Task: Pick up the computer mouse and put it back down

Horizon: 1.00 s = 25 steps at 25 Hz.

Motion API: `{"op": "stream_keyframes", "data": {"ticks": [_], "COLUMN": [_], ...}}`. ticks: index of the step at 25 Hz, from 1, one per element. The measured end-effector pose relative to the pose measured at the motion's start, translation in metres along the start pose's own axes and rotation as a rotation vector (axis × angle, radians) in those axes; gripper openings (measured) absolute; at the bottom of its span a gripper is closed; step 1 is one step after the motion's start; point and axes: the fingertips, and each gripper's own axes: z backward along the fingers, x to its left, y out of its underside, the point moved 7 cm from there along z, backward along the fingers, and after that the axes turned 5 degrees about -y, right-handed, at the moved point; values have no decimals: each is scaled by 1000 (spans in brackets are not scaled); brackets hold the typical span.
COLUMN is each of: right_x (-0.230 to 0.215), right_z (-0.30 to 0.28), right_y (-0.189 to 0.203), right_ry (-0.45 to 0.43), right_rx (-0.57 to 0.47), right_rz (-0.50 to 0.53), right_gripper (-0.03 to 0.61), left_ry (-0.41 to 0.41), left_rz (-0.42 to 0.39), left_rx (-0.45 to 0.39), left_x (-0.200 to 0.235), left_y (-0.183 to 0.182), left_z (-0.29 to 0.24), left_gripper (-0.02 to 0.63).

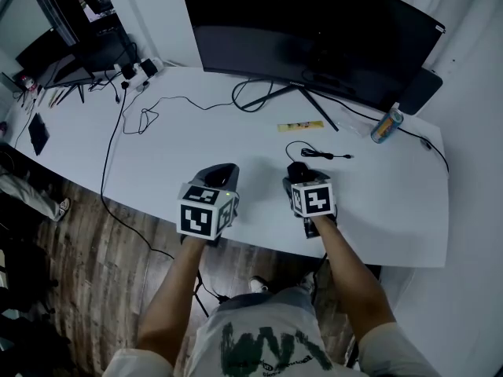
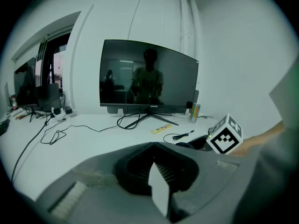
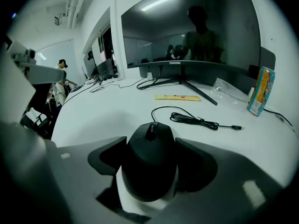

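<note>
at the near edge of the worktop (image 1: 259, 210), the right hand-held gripper (image 3: 149, 146) is clasping the computer mouse (image 3: 149, 167) by its sides — best to be seating it flat before letting go — the left hand-held gripper (image 2: 154, 146) sitting closed.

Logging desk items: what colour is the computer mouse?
Black mouse, clearest in the right gripper view.

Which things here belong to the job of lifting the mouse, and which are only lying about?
Job: computer mouse; right gripper, its fingers at either side of the mouse.
Lying about: monitor; drink can; yellow strip; left gripper, holding nothing.
</note>
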Motion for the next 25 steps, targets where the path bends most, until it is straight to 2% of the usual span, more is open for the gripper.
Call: {"op": "stream_keyframes", "data": {"ticks": [9,17,20,25], "right_x": [-5,-6,-7,-10], "right_z": [16,61,84,125], "right_y": [-10,-41,-55,-77], "right_ry": [-13,-39,-46,-63], "right_rx": [-57,-140,-179,-260], "right_rz": [-49,-45,-33,1], "right_gripper": [341,339,290,259], "left_ry": [3,21,24,16], "left_rz": [-2,-13,-19,-28], "left_rx": [-14,-59,-79,-106], "left_x": [-3,-23,-33,-50], "left_y": [-4,-27,-38,-54], "left_z": [4,11,14,21], "left_gripper": [4,3,3,3]}}
